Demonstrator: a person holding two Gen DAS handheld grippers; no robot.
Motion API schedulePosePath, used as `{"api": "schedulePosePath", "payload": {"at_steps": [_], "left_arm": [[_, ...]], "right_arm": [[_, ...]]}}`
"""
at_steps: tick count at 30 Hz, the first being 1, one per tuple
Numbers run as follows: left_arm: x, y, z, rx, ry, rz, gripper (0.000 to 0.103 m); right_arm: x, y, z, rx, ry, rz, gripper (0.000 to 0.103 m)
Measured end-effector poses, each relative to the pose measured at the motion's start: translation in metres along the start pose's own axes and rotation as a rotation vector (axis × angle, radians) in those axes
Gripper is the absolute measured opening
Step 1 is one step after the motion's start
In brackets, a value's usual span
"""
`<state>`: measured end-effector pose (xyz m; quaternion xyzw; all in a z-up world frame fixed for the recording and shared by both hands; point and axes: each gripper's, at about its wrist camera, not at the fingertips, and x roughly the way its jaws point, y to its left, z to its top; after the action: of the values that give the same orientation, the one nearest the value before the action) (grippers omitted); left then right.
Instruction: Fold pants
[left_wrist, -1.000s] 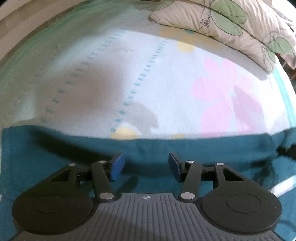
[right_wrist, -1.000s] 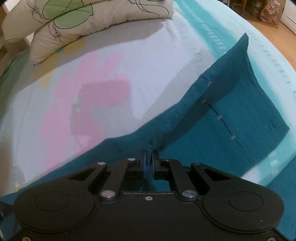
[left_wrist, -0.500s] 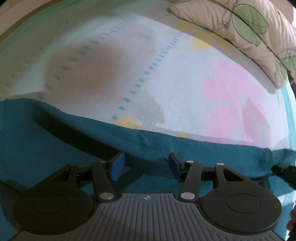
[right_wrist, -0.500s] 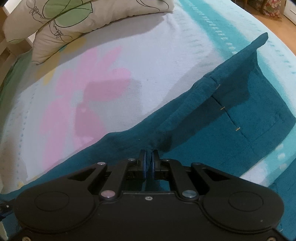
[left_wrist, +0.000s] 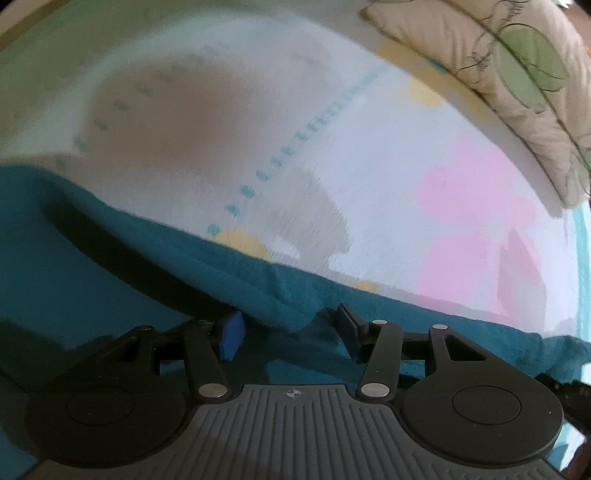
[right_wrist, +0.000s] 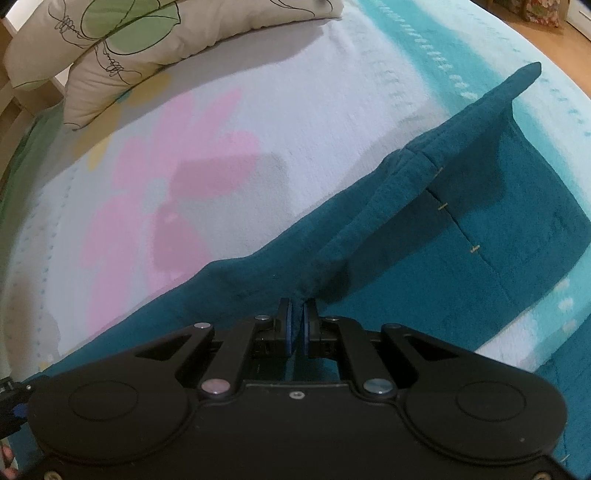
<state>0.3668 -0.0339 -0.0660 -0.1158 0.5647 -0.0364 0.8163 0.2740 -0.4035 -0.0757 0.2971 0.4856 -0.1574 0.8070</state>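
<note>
Fingers (right_wrist: 284, 328) of my right gripper (right_wrist: 297, 326) pinch a raised fold of the teal pants (right_wrist: 461, 236), which lie across the near side of the flowered bed (right_wrist: 258, 110). My left gripper (left_wrist: 290, 332) hangs spread apart over the pants' edge (left_wrist: 110, 266), gripping nothing I can see.

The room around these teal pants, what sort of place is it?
Most likely a bedroom. The pants lie on a bed's flowered blanket, leaf-print pillows sit at its far end, and a wooden floor shows beyond the edge.
</note>
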Motion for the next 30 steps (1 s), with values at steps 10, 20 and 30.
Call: {"api": "schedulePosePath", "payload": {"at_steps": [10, 20, 30], "left_arm": [[-0.044, -0.013, 0.005, 0.031, -0.151, 0.019, 0.005], [-0.167, -0.003, -0.086, 0.242, -0.288, 0.009, 0.005], [-0.154, 0.045, -0.198, 0.29, -0.164, 0.119, 0.005]], "right_arm": [[-0.029, -0.002, -0.003, 0.016, -0.047, 0.055, 0.011], [-0.152, -0.025, -0.066, -0.011, -0.125, 0.118, 0.011], [-0.133, -0.054, -0.185, -0.054, 0.122, 0.038, 0.011]]}}
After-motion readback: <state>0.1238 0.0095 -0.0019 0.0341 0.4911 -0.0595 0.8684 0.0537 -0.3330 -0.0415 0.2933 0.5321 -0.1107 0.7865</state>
